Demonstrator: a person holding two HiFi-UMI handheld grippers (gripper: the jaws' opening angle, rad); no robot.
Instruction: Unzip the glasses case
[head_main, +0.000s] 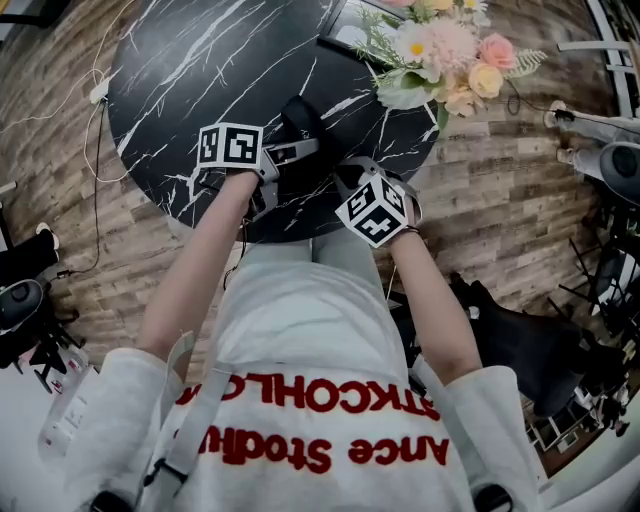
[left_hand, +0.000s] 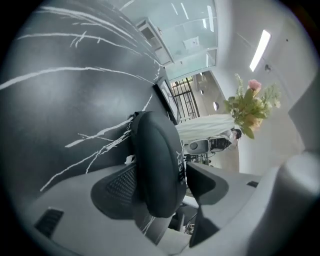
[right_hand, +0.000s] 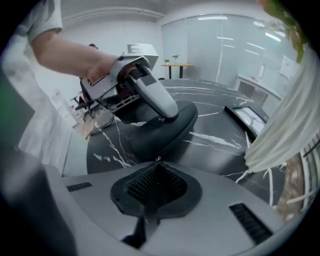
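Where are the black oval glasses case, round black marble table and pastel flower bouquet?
Black oval glasses case (left_hand: 157, 165): left gripper view, shell middle.
Round black marble table (head_main: 190, 80): head view, bare top.
Pastel flower bouquet (head_main: 450, 45): head view, pink bloom.

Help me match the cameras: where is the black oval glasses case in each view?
Head view: black oval glasses case, upper centre, on the black white-veined marble table.
Left gripper view: centre, between the left gripper's jaws.
Right gripper view: above centre, just beyond the shut right gripper.
Shared landmark: that table.
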